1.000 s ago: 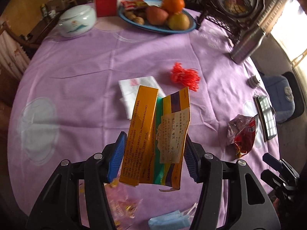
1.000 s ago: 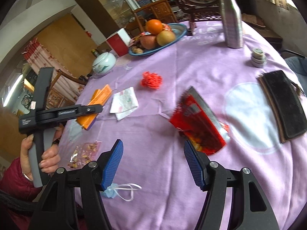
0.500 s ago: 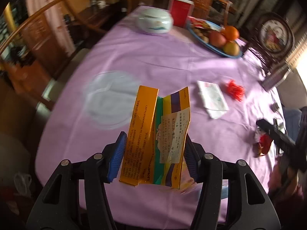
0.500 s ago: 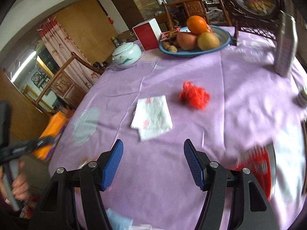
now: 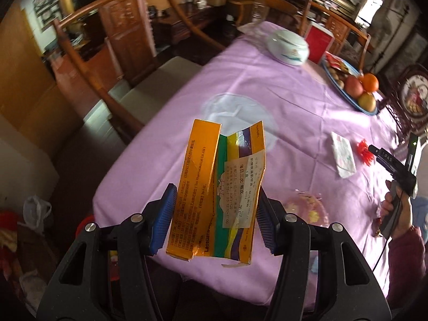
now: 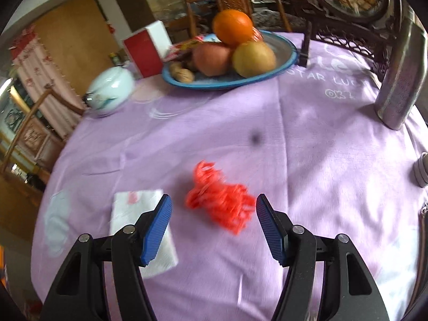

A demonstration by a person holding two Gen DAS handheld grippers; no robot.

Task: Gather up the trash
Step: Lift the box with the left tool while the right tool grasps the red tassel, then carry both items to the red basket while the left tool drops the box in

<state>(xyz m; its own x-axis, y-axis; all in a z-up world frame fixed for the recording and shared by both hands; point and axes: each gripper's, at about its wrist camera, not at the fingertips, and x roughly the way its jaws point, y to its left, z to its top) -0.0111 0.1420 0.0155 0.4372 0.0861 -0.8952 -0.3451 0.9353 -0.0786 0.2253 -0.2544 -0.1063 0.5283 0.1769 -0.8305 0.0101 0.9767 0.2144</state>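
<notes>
I am working over a round table (image 6: 307,139) draped in a lilac cloth, in a room crowded with dark wooden furniture. My left tongs (image 5: 215,215) are pinching a flattened orange cardboard medicine box (image 5: 214,200), holding it upright past the table's edge. My right tongs (image 6: 214,226) are standing spread and empty, with a tangled red plastic net scrap (image 6: 219,203) lying between the pads and a folded white paper napkin (image 6: 139,222) under the left pad. I am risking catching the napkin along with the net, since the blurred view is making aim uncertain.
</notes>
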